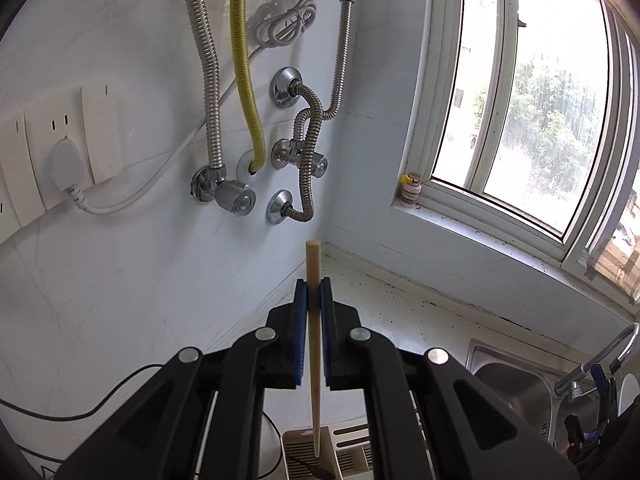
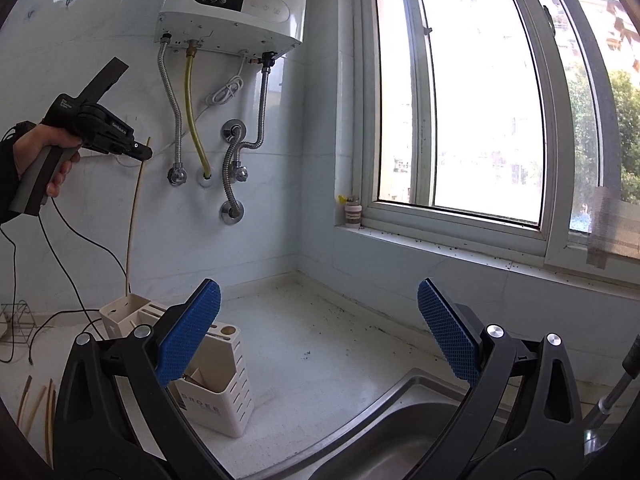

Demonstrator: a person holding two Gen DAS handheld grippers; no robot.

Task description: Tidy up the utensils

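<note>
One wooden chopstick (image 1: pixel 313 360) is hanging pinched between the left gripper (image 1: pixel 314 296) jaws near its top, tip entering the utensil holder (image 2: pixel 218 380) below; light, stiff, smooth, likely slippery. The right gripper (image 2: pixel 320 332) is gaping wide, empty.

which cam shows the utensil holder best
The right wrist view: the white utensil holder shows its slotted side and compartments on the counter, partly behind that gripper's finger. The left wrist view catches only its top between the fingers, below the held chopstick.
</note>
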